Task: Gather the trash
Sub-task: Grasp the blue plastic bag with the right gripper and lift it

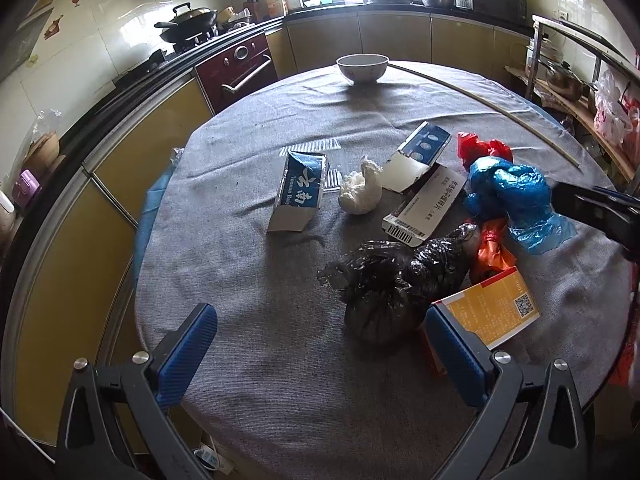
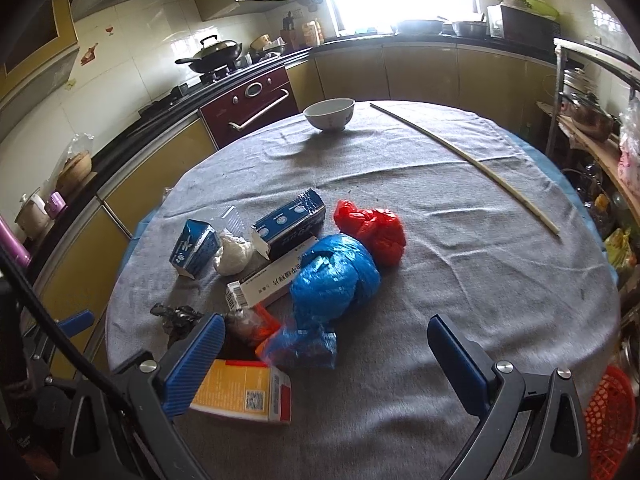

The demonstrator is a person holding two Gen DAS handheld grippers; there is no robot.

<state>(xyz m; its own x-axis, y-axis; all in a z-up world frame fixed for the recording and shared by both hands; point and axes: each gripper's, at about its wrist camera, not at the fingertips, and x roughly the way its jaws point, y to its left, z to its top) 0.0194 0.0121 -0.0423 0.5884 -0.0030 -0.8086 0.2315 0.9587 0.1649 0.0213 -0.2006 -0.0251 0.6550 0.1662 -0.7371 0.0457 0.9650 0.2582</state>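
On the grey-clothed round table [image 2: 460, 280], just ahead of my empty, wide-open right gripper [image 2: 326, 354], sits the crinkly blue plastic bag bundle [image 2: 334, 276]; light and squishy, so I'd pinch its knotted bulge, with the left gripper [image 1: 320, 344] open too.

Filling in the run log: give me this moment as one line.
left gripper: open, empty | right gripper: open, empty | trash on table: blue bag, black bag, boxes | nothing collected yet

Trash pile [image 2: 304, 276] crowds the table's [image 2: 460, 288] left; its right half lies open.
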